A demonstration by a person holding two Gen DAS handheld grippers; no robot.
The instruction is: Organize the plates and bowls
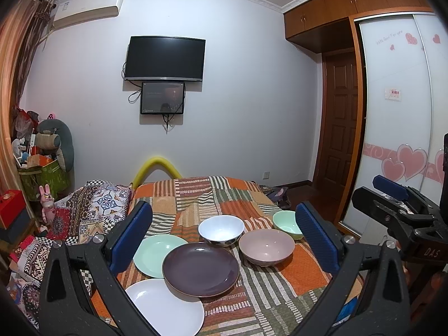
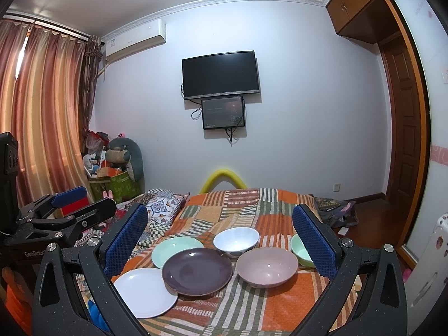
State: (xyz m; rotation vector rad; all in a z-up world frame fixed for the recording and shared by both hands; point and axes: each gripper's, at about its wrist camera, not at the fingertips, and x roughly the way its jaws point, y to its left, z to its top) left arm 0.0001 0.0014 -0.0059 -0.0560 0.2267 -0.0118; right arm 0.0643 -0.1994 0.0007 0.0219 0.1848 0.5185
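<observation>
Both grippers hung open and empty above the bed (image 1: 252, 302). In the left wrist view the purple plate (image 1: 200, 268) lay lower centre, framed by the left gripper (image 1: 224, 240); the right gripper (image 2: 221, 245) seemed, perhaps, equally near.

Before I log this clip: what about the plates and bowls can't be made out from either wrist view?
- Green bowl: right wrist view, right side behind a gripper finger; same in left wrist view.
- White plate: left wrist view, left edge behind the left gripper finger.
- Green plate and white plate: near parts lie under the purple plate.
- White bowl: base pattern too small to read.
</observation>
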